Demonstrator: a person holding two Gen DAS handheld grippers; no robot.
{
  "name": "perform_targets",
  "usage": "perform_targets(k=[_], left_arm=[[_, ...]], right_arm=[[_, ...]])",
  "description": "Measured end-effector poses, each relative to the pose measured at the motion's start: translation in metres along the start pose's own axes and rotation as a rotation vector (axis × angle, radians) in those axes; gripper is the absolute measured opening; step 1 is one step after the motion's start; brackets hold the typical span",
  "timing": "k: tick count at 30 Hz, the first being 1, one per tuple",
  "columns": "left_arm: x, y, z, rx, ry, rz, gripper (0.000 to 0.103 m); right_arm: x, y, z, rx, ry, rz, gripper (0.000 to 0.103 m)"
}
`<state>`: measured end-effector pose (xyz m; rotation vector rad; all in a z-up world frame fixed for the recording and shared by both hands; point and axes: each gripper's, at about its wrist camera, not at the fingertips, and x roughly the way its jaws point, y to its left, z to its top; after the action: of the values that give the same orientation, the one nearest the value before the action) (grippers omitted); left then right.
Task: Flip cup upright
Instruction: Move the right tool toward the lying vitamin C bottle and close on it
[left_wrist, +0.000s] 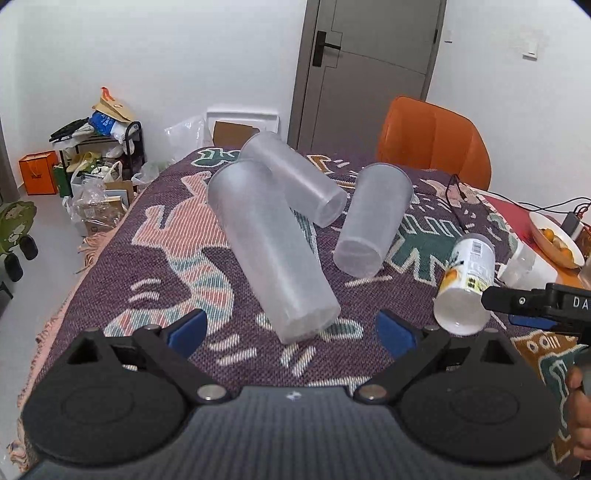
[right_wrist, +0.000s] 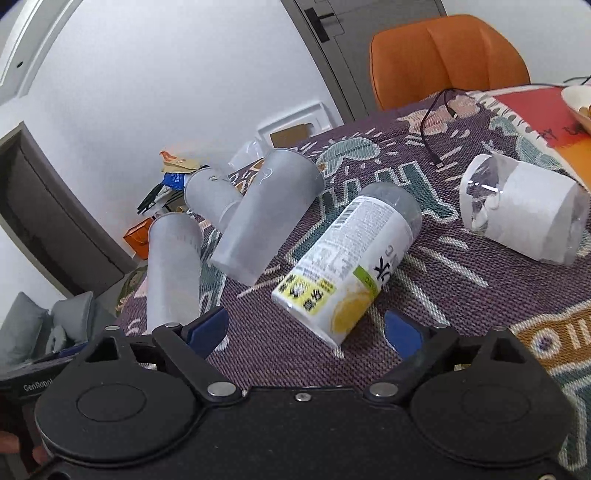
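Observation:
Three frosted plastic cups lie on their sides on the patterned purple cloth: a long one (left_wrist: 271, 251) nearest my left gripper, one behind it (left_wrist: 295, 182), one to the right (left_wrist: 373, 219). A printed lemon-label cup (left_wrist: 467, 282) lies on its side further right. My left gripper (left_wrist: 290, 332) is open, its blue pads either side of the long cup's base, not touching. My right gripper (right_wrist: 304, 328) is open just before the lemon-label cup (right_wrist: 349, 258), whose base lies between the fingertips. The frosted cups (right_wrist: 266, 218) also show in the right wrist view.
A clear cup with a white paper wrap (right_wrist: 524, 214) lies at the right. A black cable (right_wrist: 432, 122), a red mat and a bowl of fruit (left_wrist: 557, 242) are at the far right. An orange chair (left_wrist: 432, 136) stands behind the table. Clutter sits on the floor at the left.

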<state>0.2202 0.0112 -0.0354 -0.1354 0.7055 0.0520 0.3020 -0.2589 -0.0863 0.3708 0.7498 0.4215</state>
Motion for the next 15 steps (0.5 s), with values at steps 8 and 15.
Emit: perform_targets(k=[8, 15], left_arm=[[0.007, 0.008, 0.008, -0.013, 0.012, 0.013, 0.097], [0.015, 0.026, 0.009, -0.058, 0.025, 0.04, 0.097]], right_arm=[[0.025, -0.003, 0.017, 0.064, 0.033, 0.013, 0.093], [0.054, -0.009, 0.026, 0.142, 0.08, -0.056, 0.093]])
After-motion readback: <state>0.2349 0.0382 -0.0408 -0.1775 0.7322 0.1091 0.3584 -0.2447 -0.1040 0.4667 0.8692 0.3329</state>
